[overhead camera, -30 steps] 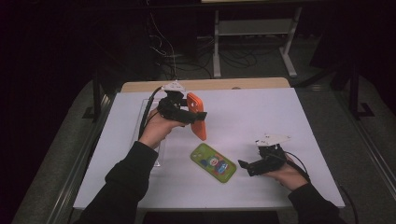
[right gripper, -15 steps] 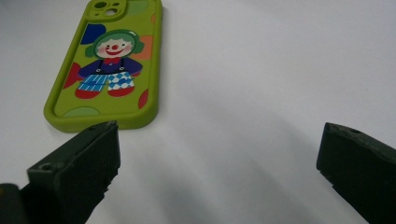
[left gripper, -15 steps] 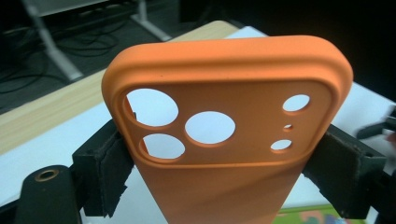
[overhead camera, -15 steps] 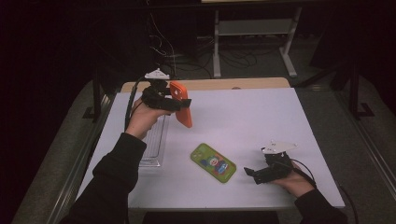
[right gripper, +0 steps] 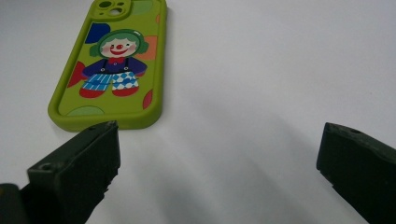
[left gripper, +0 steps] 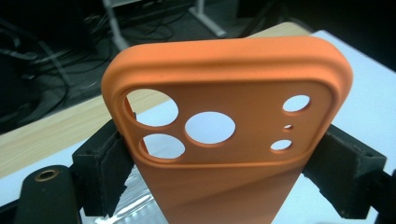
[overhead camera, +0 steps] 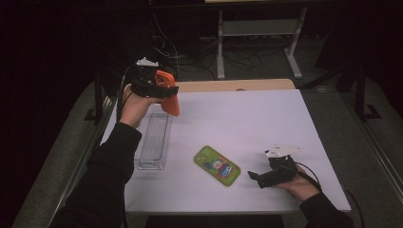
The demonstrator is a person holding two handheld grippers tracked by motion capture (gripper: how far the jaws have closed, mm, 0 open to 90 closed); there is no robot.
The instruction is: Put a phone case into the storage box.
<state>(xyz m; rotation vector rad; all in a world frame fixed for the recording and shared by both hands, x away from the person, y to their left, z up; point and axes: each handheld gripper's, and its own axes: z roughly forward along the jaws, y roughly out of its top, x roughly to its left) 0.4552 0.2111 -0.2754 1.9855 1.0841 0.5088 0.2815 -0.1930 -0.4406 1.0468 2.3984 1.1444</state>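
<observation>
An orange phone case [overhead camera: 167, 92] hangs in the air over the far left of the white table [overhead camera: 247, 118], clamped by my left gripper [overhead camera: 161, 90]. Seen from the left gripper view, both black pads [left gripper: 109, 165] press the sides of the orange case [left gripper: 224, 135], its camera holes facing me. A green phone case [overhead camera: 216, 165] printed with a clown lies flat near the front middle. My right gripper [overhead camera: 253, 177] rests low on the table just right of it, jaws wide apart with nothing between them. The right gripper view has the green case [right gripper: 112, 65] ahead and left of its open gripper [right gripper: 219, 154].
A clear plastic tray [overhead camera: 154, 141] lies lengthwise on the table's left side, below the raised orange case. A wooden strip [overhead camera: 233, 85] runs along the table's far edge. Beyond it stand a metal frame [overhead camera: 256, 33] and cables on a dark floor.
My left hand has carried the orange case leftward and a little higher, from over the table's middle-left to above the tray's far end. The right gripper has stayed in place.
</observation>
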